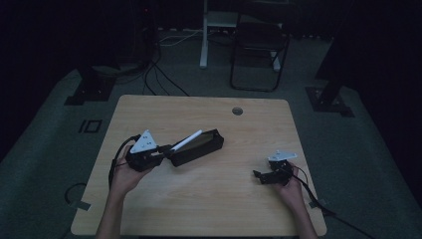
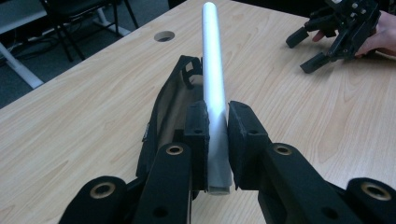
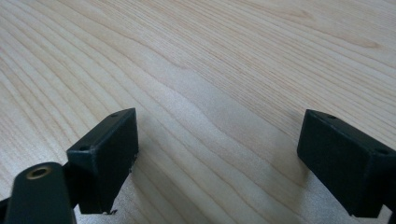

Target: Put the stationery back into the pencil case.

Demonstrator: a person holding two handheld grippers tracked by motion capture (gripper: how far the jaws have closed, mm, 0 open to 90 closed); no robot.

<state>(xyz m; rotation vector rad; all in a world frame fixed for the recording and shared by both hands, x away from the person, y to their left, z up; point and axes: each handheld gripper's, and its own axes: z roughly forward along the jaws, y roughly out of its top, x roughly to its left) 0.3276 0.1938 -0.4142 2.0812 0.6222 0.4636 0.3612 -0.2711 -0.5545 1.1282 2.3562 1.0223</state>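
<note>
A long white rod (image 2: 214, 70) is clamped near its near end between the pads of my left gripper (image 2: 217, 140), which is shut on it. In the high view the white rod (image 1: 188, 141) slants up and to the right from the left gripper (image 1: 161, 152) over an open black case (image 1: 198, 147) lying on the wooden table (image 1: 209, 199). The black case (image 2: 170, 105) lies just under and left of the rod. My right gripper (image 1: 257, 176) rests at the table's right side, held by a hand, its jaws wide apart over bare wood (image 3: 217, 154).
A round cable hole (image 1: 237, 111) sits near the table's far edge. Beyond the table stand a dark chair (image 1: 259, 50) and a white desk leg (image 1: 203, 35), with cables on the grey floor. The right gripper (image 2: 336, 37) lies far across the table.
</note>
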